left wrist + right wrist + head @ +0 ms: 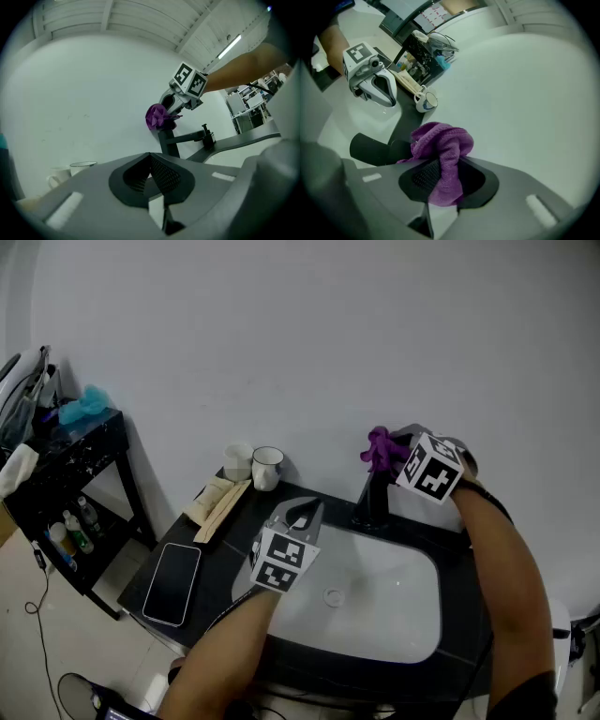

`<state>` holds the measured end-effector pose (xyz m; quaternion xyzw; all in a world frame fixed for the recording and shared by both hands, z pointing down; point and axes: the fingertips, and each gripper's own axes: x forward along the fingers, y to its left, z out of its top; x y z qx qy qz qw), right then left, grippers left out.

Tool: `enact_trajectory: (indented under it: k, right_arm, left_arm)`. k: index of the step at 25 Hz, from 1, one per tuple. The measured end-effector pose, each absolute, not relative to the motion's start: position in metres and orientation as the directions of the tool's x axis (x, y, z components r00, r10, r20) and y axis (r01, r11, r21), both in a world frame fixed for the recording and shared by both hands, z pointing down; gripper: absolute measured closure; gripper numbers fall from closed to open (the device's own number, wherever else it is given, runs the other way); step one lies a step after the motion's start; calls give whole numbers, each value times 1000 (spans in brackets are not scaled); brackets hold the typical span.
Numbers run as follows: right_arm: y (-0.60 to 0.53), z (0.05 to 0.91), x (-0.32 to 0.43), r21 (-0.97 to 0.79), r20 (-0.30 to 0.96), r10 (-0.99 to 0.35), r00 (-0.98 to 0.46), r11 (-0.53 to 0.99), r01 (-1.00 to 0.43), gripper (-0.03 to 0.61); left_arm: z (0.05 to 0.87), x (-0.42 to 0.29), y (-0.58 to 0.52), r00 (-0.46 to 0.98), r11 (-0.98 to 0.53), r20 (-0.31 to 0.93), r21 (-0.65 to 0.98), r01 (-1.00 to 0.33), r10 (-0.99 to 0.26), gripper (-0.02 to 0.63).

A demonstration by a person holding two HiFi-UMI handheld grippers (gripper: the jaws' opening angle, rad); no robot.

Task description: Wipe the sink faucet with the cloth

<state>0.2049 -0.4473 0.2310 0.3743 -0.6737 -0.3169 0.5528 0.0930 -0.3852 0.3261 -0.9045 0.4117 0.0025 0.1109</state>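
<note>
- At the top of the faucet (372,502), the purple cloth (380,448) sits bunched, seemingly pressed on the black column and clamped in the right gripper (405,457).
- Wiping looks begun up there. The spout and base appear left to do.
- The left gripper (298,517) hovers over the sink (412,615), jaws together on nothing.
- Mugs (267,467) and a phone (172,583) rest on the counter (223,549), well apart.

A flat black smartphone (173,583) lies on the dark worktop (223,554) near beige flat packets (217,503), a plain white cup (238,461) and a dark-rimmed white enamel mug (267,467), with a black shelf rack (80,460) holding small bottles (75,531) further left.
</note>
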Motion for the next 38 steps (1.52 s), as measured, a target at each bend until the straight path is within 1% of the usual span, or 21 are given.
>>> enact_trajectory:
  k: [6, 12, 21, 25, 27, 30, 38]
  right_arm:
    - [-436, 238, 193, 825, 530, -835, -147, 548, -141, 482]
    - [-405, 242, 181, 823, 529, -827, -190, 555, -123, 486]
    - [-353, 256, 167, 829, 554, -809, -196, 557, 44, 483]
    - [-323, 269, 166, 802, 595, -777, -206, 593, 75, 477]
    - [-315, 275, 172, 803, 591, -780, -206, 592, 59, 477]
    - [-319, 284, 185, 802, 583, -789, -194, 597, -14, 477]
    - [-355, 299, 201, 820, 539, -829, -148, 557, -130, 476]
  left_arm:
    - [327, 88, -387, 664, -643, -96, -178, -745, -742, 597]
    - [329, 90, -385, 665, -644, -81, -189, -741, -742, 597]
    - [330, 90, -383, 663, -641, -76, -193, -743, -745, 597]
    - [327, 88, -380, 672, -663, -84, -116, -740, -736, 597]
    - [325, 84, -380, 669, -663, -94, -87, -743, -737, 597]
    - [325, 77, -379, 657, -654, -100, -65, -754, -747, 597]
    - [328, 79, -377, 662, -659, -89, -66, -749, -744, 597]
